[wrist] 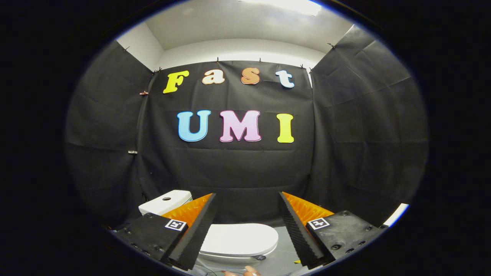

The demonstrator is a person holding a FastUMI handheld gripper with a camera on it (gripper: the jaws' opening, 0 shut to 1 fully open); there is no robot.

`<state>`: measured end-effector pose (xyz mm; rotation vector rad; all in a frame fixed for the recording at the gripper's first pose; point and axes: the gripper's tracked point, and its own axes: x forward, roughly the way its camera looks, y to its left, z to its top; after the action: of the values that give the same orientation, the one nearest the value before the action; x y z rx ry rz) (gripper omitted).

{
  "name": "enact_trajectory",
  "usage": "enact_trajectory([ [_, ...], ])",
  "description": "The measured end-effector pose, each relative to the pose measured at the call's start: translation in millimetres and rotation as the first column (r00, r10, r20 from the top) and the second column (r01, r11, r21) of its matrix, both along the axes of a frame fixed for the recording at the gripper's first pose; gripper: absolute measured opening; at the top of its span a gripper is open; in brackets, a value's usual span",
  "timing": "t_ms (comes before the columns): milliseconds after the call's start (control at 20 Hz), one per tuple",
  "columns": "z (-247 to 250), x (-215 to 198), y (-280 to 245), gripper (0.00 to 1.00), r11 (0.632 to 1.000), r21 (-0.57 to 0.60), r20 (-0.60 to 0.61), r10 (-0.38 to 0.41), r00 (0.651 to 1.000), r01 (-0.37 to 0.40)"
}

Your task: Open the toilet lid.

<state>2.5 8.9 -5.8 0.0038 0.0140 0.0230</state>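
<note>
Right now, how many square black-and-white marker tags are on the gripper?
2: one tag on the left finger's block, one tag on the right. The gripper is open above the closed toilet lid. Others may be hidden.

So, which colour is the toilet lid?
White, plain, in the gripper view. The toilet lid lies closed beyond the open gripper.

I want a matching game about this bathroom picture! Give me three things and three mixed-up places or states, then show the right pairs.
Things:
1. toilet lid
2. tank
3. claw

Places or states:
A. open, holding nothing
B. beyond the left finger, against the black cloth
C. shut down flat, below and between the fingers

Pairs: 1-C, 2-B, 3-A
</note>
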Motion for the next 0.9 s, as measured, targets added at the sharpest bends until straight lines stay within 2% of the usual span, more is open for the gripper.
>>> enact_trajectory([
  [250,-8.8,1.8,-3.0,0.99,1.000,0.006,-0.022,-0.008,1.000,0.008],
  [450,-26.3,7.5,-12.5,0.99,0.998,0.062,-0.059,-0.014,0.998,0.018],
  [900,-116.8,43.4,-42.2,0.99,0.970,0.233,-0.214,-0.013,0.977,0.063],
])
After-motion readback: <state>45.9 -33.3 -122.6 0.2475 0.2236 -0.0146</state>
